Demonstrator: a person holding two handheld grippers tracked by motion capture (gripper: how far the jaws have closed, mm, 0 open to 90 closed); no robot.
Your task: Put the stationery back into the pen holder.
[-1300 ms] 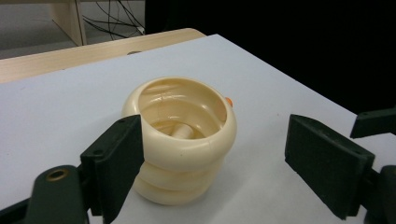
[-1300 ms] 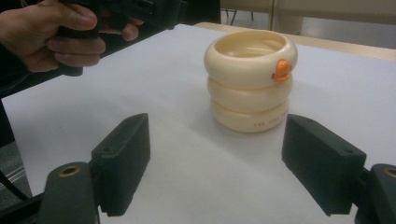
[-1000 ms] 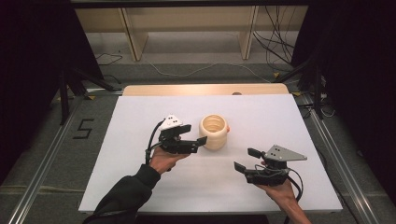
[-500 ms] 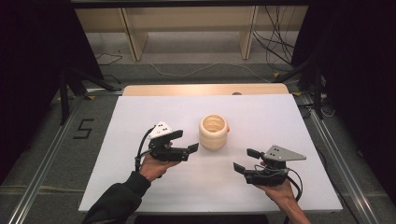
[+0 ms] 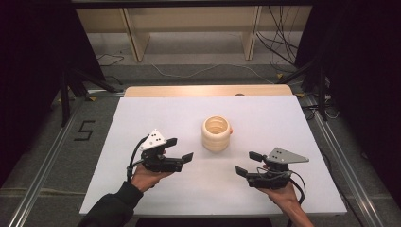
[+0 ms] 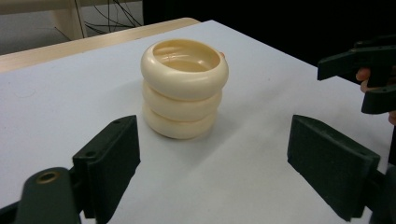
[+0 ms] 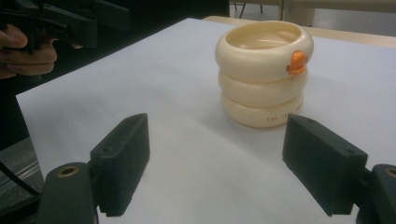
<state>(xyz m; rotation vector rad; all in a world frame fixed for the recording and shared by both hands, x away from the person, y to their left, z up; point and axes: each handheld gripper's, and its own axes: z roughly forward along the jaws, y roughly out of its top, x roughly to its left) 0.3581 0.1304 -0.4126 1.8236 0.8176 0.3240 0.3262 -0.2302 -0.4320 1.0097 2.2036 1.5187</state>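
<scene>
Jaws of left gripper (image 5: 182,149) and right gripper (image 5: 246,163) are gaping, flanking cream pot (image 5: 216,134); probably light, rigid, glossy; gripping across its ribbed waist looks best.

Lab, white table (image 5: 156,118), black curtains (image 5: 28,56), cables (image 5: 283,47)

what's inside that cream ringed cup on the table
Nothing visible inside the cream ringed cup: both tongs views show bare inner wall below the rim, and the high view looks down into its hollow. The very bottom is hidden by the rim.
</scene>
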